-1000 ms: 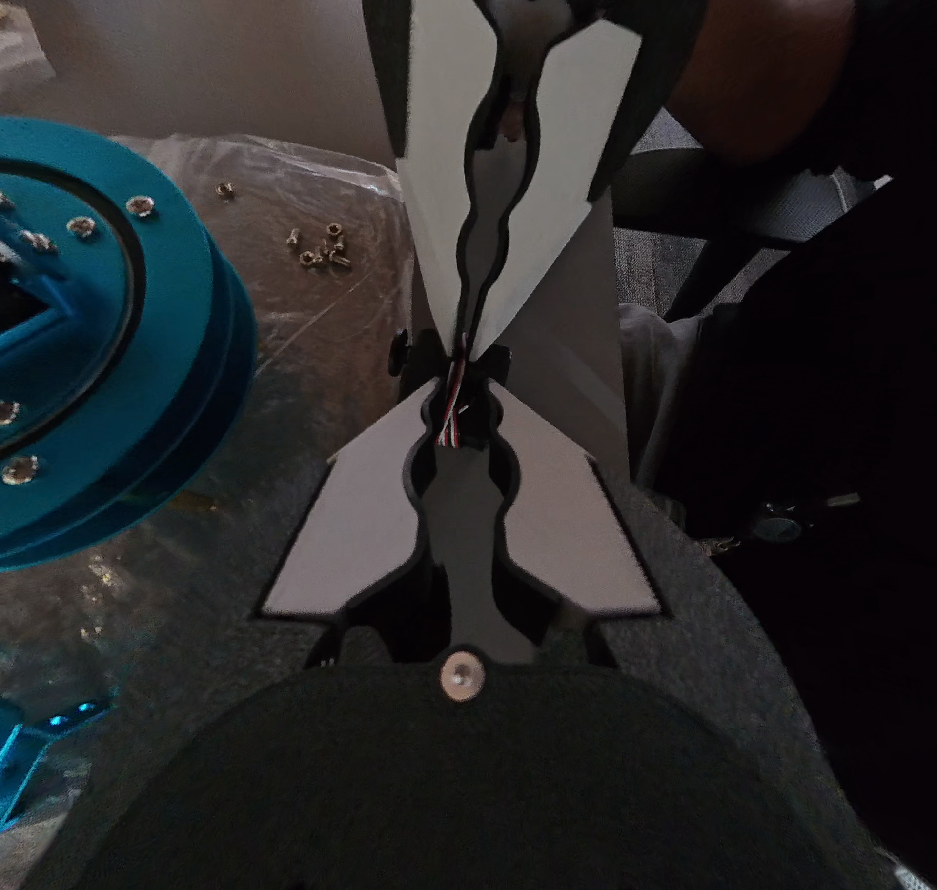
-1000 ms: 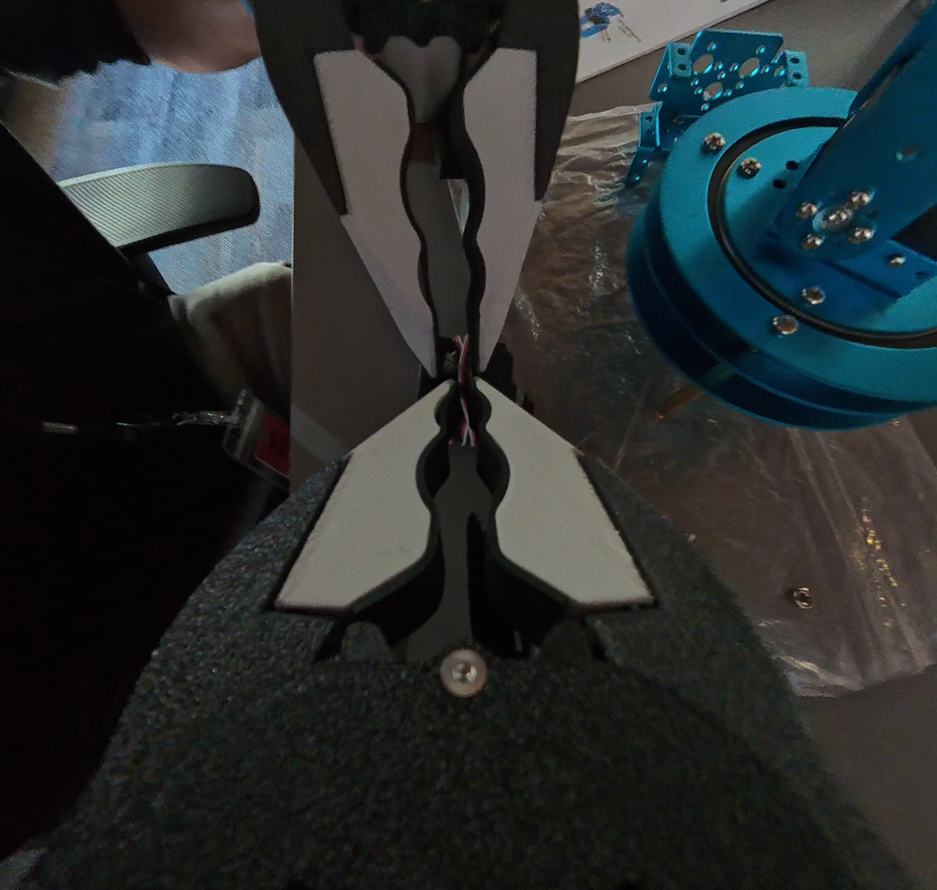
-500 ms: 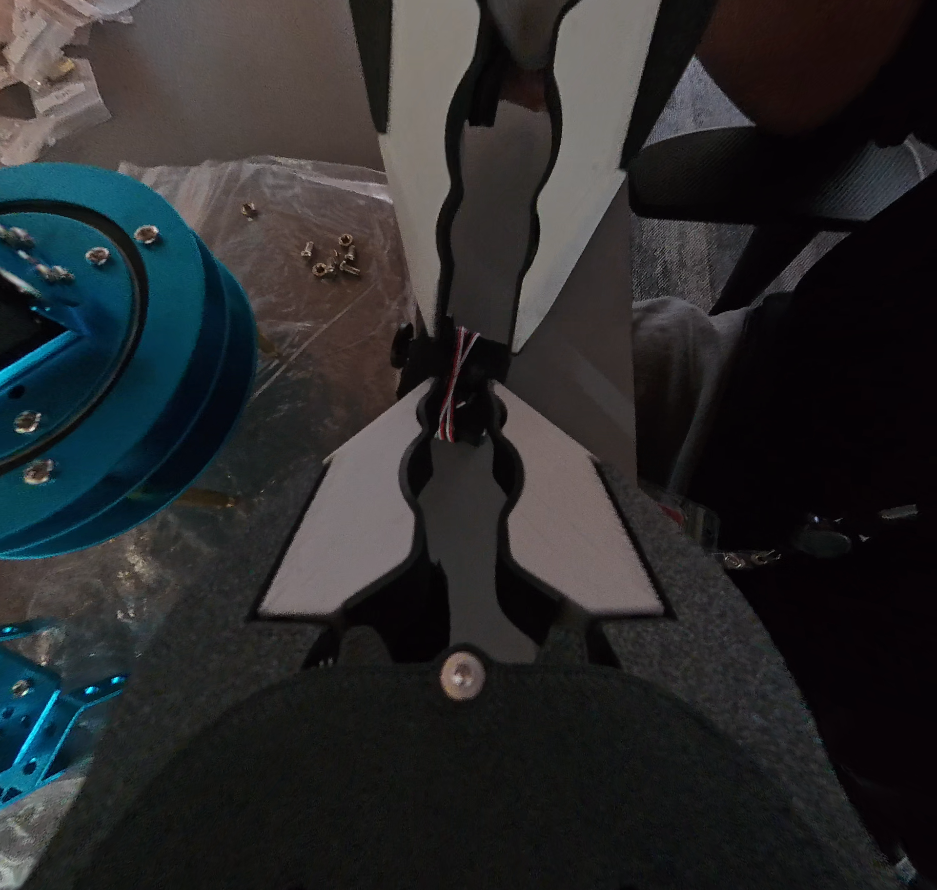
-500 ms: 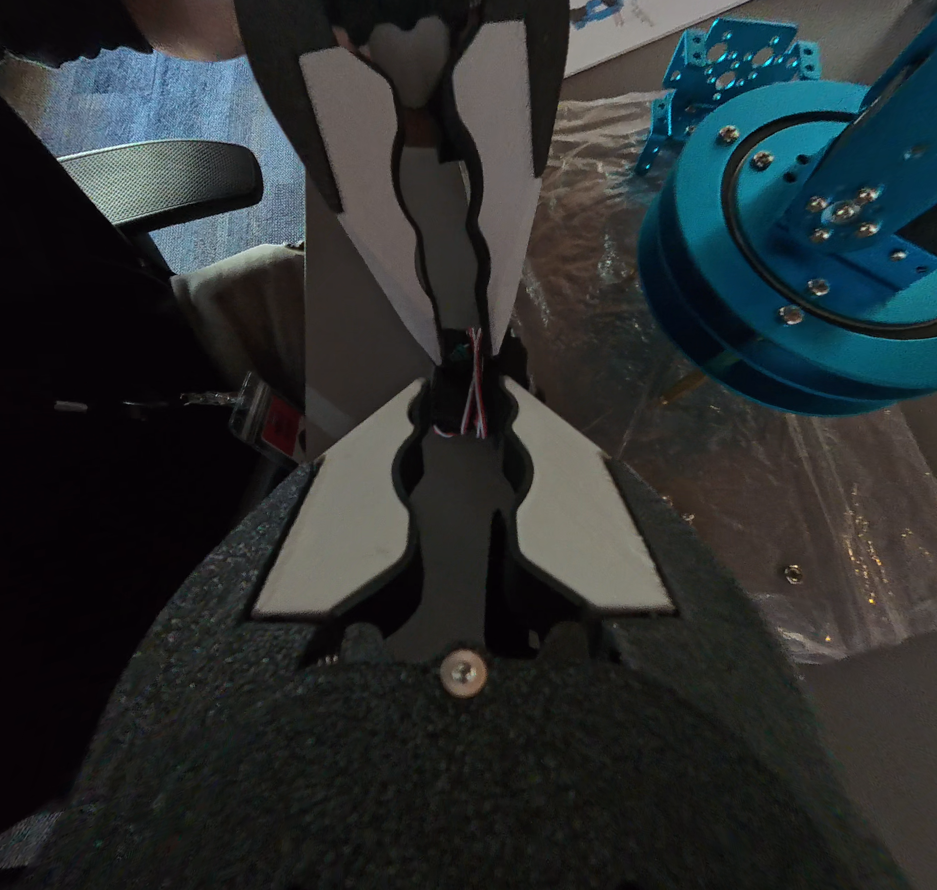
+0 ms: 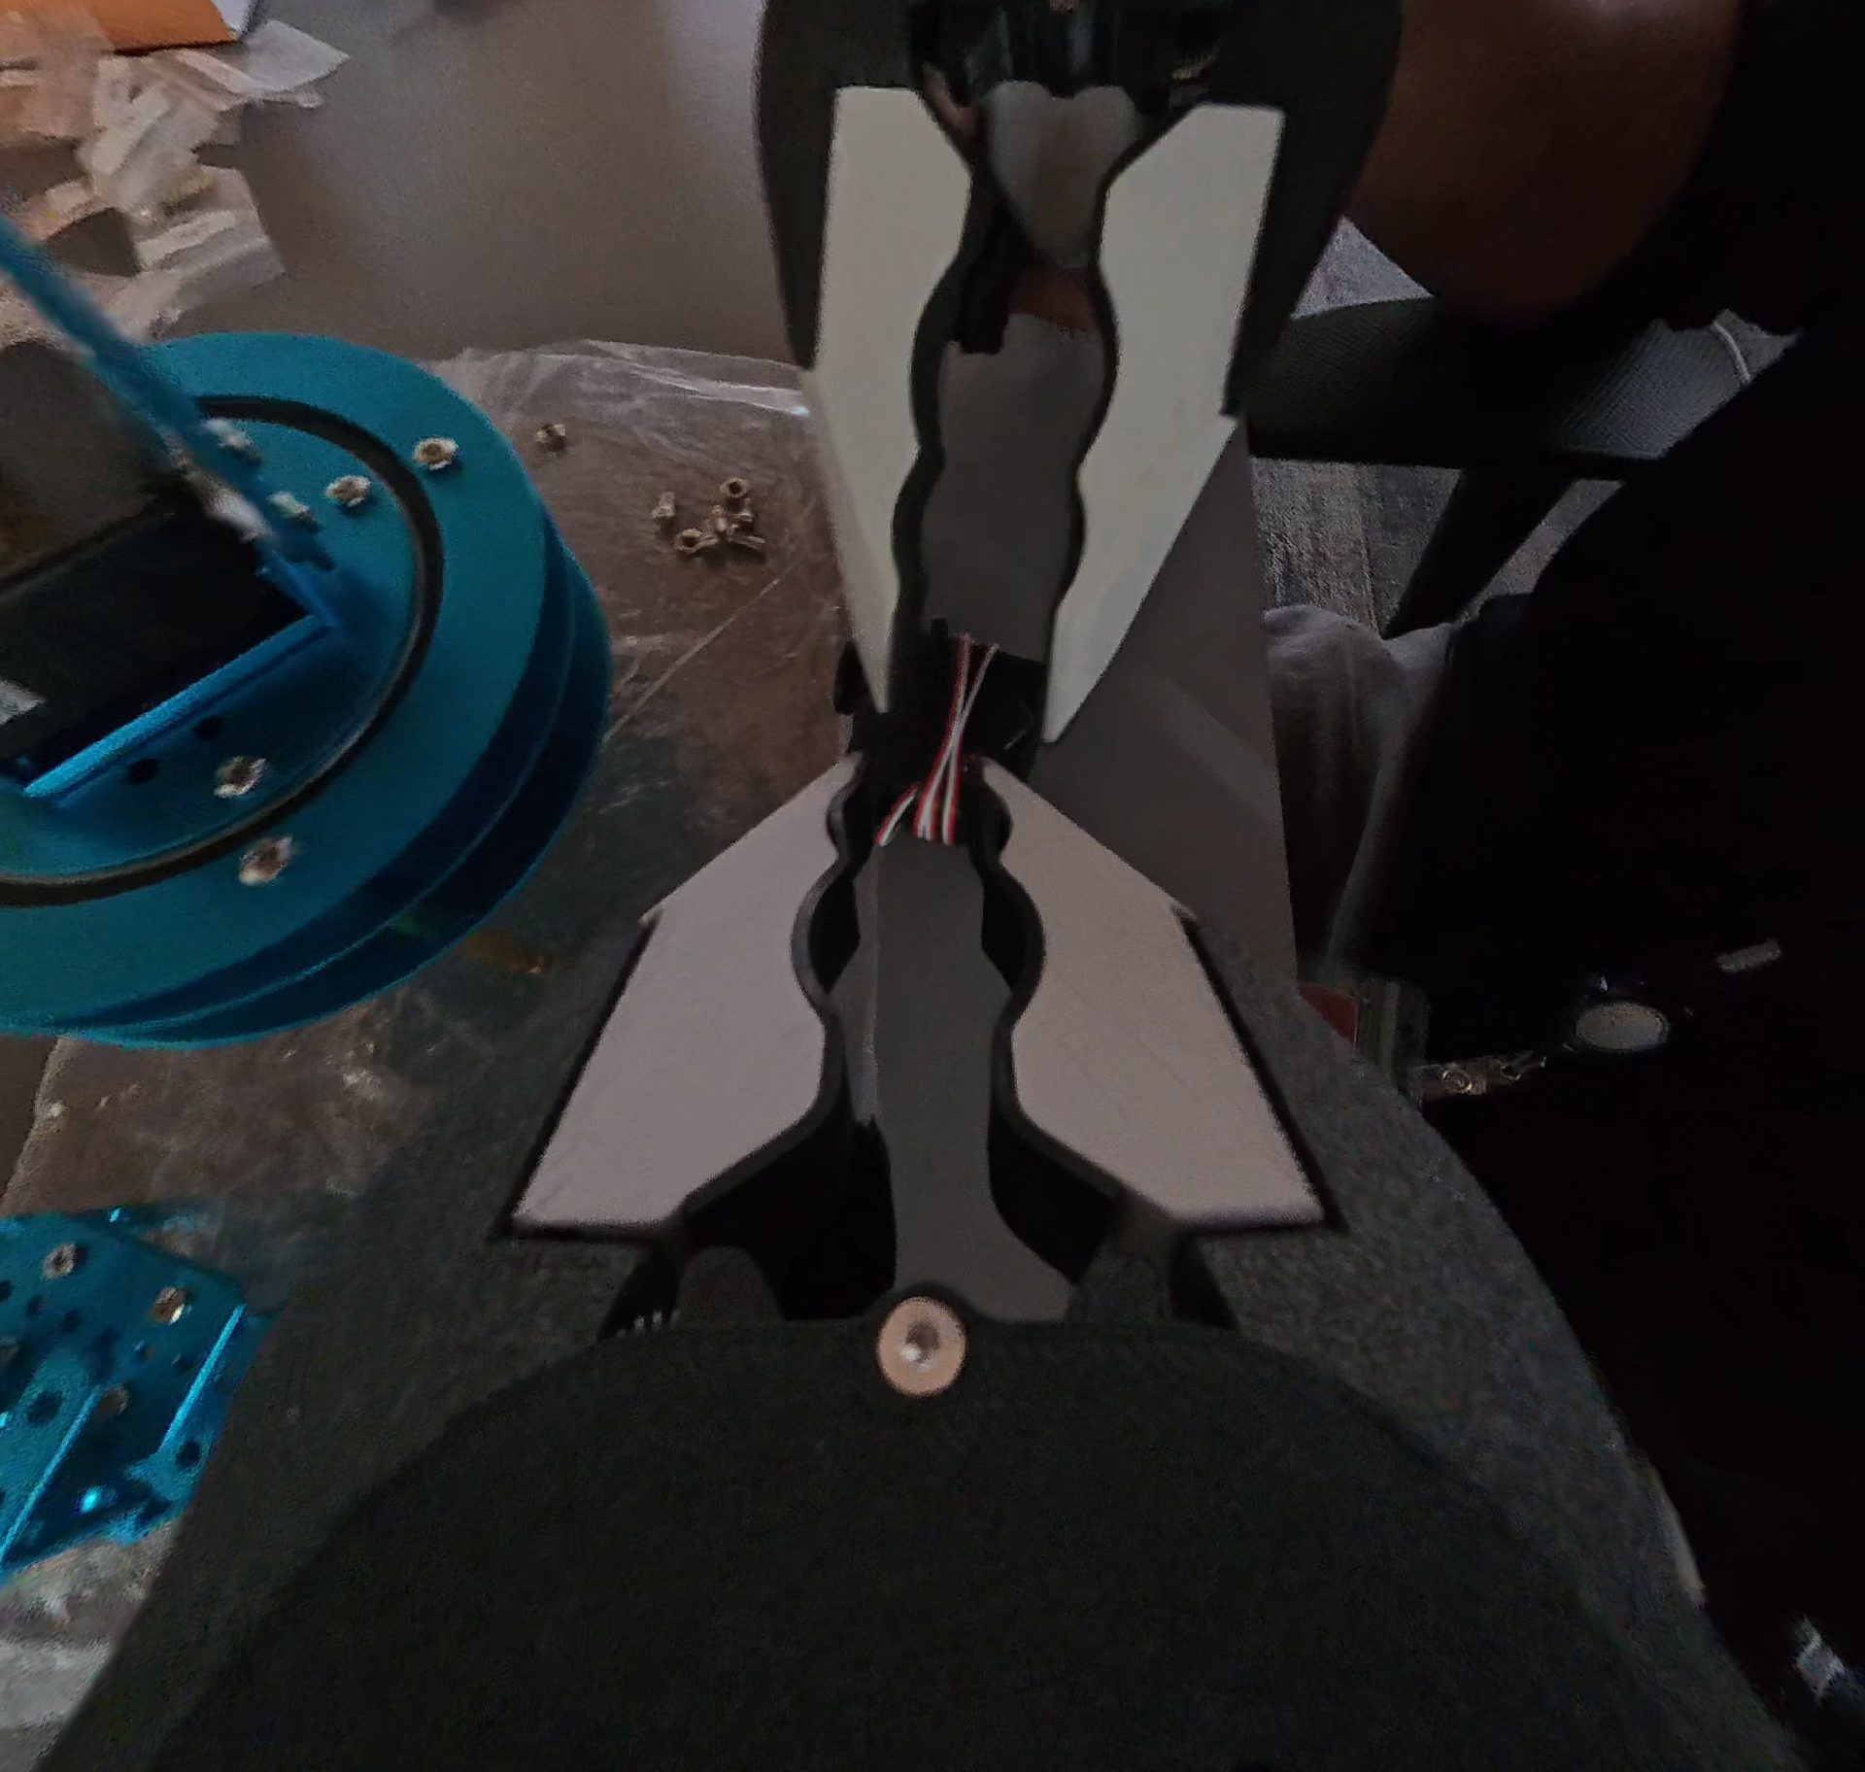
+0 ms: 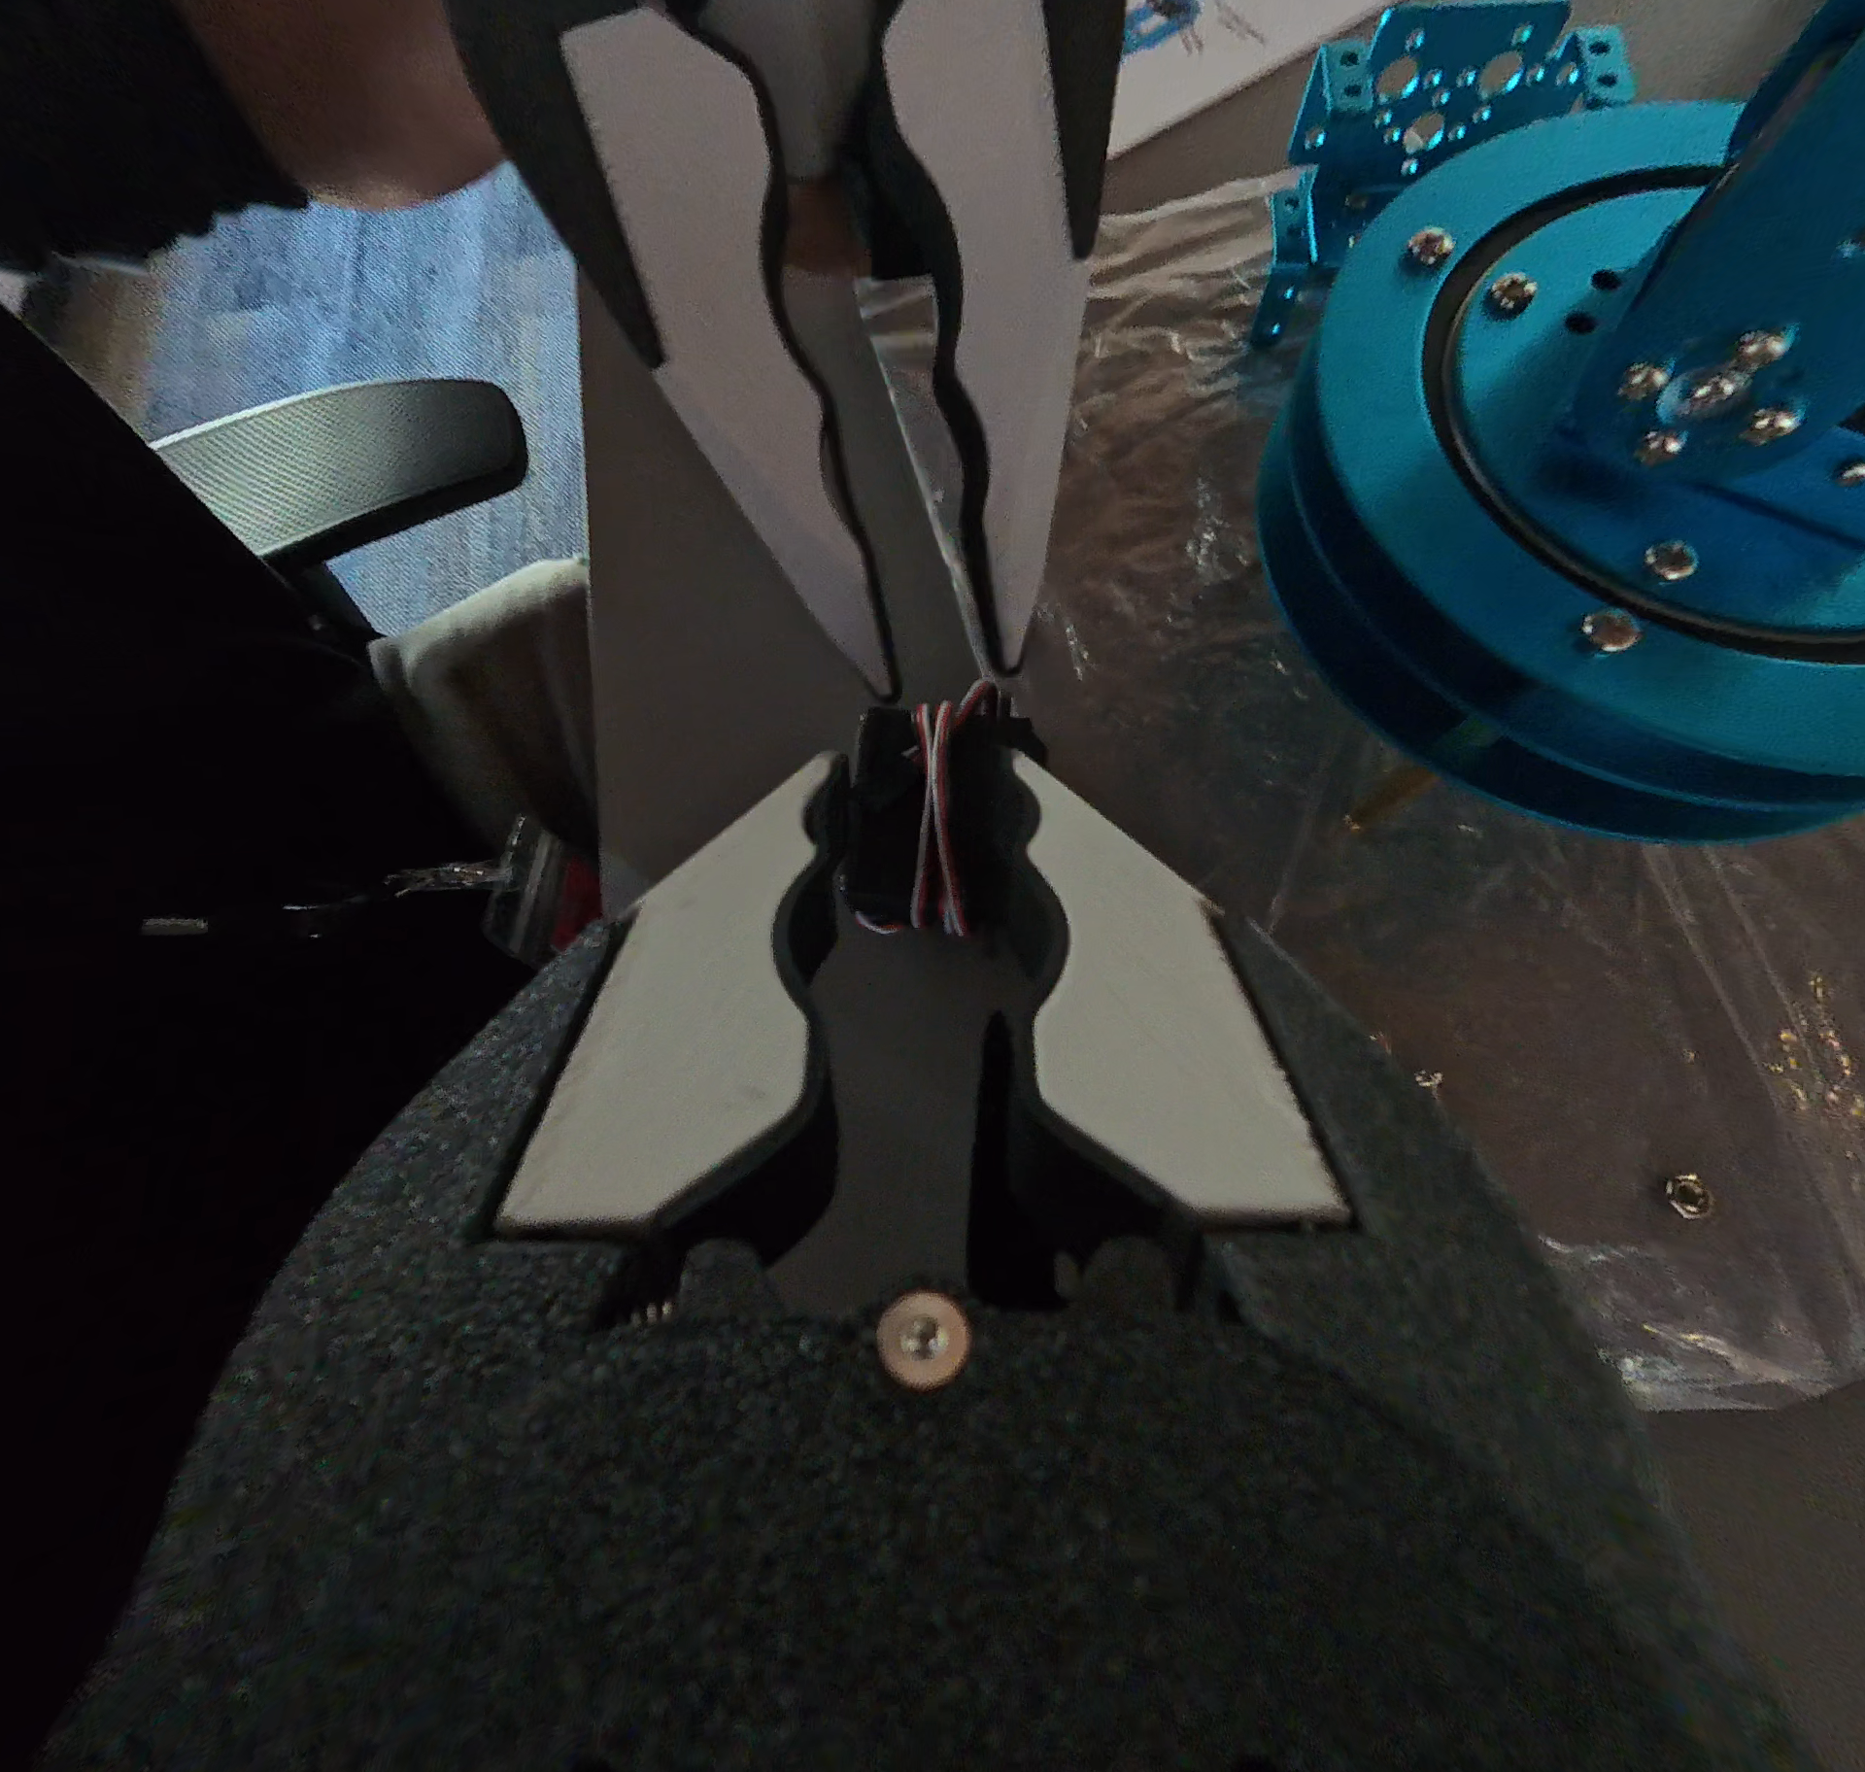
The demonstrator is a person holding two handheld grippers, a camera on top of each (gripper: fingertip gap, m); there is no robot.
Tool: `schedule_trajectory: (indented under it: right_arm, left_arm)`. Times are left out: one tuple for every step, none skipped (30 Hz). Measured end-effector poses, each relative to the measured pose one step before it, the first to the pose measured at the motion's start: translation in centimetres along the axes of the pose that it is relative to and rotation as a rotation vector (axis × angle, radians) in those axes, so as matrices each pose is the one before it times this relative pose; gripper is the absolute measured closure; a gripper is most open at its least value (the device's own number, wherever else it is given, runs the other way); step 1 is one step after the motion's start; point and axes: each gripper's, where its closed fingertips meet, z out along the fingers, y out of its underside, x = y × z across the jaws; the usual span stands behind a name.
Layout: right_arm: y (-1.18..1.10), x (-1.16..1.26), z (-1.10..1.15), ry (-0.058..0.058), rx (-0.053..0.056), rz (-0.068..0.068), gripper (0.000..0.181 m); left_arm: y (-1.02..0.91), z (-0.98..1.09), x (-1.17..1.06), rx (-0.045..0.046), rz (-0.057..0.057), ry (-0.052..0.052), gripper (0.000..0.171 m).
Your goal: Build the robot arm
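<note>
My two grippers meet tip to tip over the table's near edge. A small black servo (image 5: pixel 934 795) with a red, white and black wire bundle sits between them. My left gripper (image 5: pixel 923 775) is shut on the servo, with the wires showing between its tips. In the right wrist view the servo body (image 6: pixel 878 815) lies inside the gap of my right gripper (image 6: pixel 926 765), whose fingers stand apart and open around it. The right gripper also shows in the left wrist view (image 5: pixel 969 714), fingers spread. The left gripper shows from above in the right wrist view (image 6: pixel 949 674).
A blue round turntable base (image 5: pixel 303 714) with an upright blue bracket stands on a clear plastic sheet (image 6: pixel 1514 967) beside the grippers. Loose screws (image 5: pixel 711 522), a nut (image 6: pixel 1687 1195) and blue perforated brackets (image 6: pixel 1433 78) lie nearby. A chair armrest (image 6: pixel 343 452) and a person's arm are close. Less than 4 cm separates the two grippers' tips.
My right gripper's fingers have spread from nearly shut on the wires to open around the servo. The left gripper keeps its hold. Both views have shifted slightly.
</note>
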Motion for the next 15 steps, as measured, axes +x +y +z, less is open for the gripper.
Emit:
schedule_trajectory:
  right_arm:
    - [0.239,0.010,0.223,0.0037,-0.0142,-0.0065,0.159]
    - [0.004,0.026,0.108,0.0056,0.0022,-0.0061,0.163]
    - [0.043,-0.111,-0.009,-0.0037,-0.0032,-0.0086,0.166]
    - [0.029,0.077,-0.069,0.0084,-0.0038,-0.0072,0.167]
    - [0.041,0.039,-0.084,0.0068,-0.0071,-0.0038,0.167]
    - [0.042,-0.020,-0.053,0.0042,-0.0056,-0.0062,0.168]
    - [0.014,-0.015,-0.039,0.0040,-0.0020,-0.0065,0.169]
    - [0.016,0.001,-0.021,0.0020,-0.0013,0.0021,0.170]
    - [0.070,0.048,-0.071,0.0016,-0.0064,0.0048,0.170]
    - [0.101,0.104,-0.117,0.0089,-0.0083,-0.0014,0.171]
    - [0.067,0.063,-0.065,0.0099,-0.0062,-0.0099,0.171]
    - [0.024,0.022,-0.022,0.0120,-0.0079,-0.0130,0.171]
    - [0.002,-0.042,0.001,0.0129,-0.0091,-0.0118,0.172]
    - [-0.013,-0.002,-0.003,0.0177,-0.0090,-0.0224,0.172]
    - [-0.013,0.073,-0.004,0.0217,-0.0093,-0.0217,0.172]
  left_arm:
    - [0.255,0.384,0.154,-0.02446,0.0211,0.0081,0.154]
    - [0.268,0.373,-0.040,-0.02424,0.0167,-0.0025,0.154]
    - [0.001,0.217,-0.064,-0.00651,0.0037,-0.0008,0.154]
    - [-0.160,0.075,0.028,0.00405,-0.0065,0.0056,0.163]
    - [-0.077,0.054,0.038,0.00071,-0.0023,0.0019,0.164]
    - [-0.045,-0.010,0.048,0.00296,0.0087,-0.0034,0.165]
    - [-0.030,-0.067,0.072,0.00436,0.0182,-0.0078,0.167]
    - [-0.043,-0.080,0.081,0.00594,0.0191,-0.0091,0.168]
    - [-0.033,-0.074,0.099,0.00708,0.0113,-0.0062,0.169]
    - [-0.032,-0.054,0.127,0.00888,0.0009,-0.0013,0.170]
    - [-0.014,-0.003,0.092,0.01082,-0.0080,0.0017,0.170]
    - [-0.024,-0.001,0.061,0.01250,-0.0148,0.0038,0.171]
    - [-0.007,-0.024,0.045,0.01123,-0.0191,0.0074,0.171]
    - [-0.027,-0.021,0.031,0.00960,-0.0206,0.0062,0.171]
    - [-0.028,0.006,0.006,0.00829,-0.0169,0.0025,0.171]
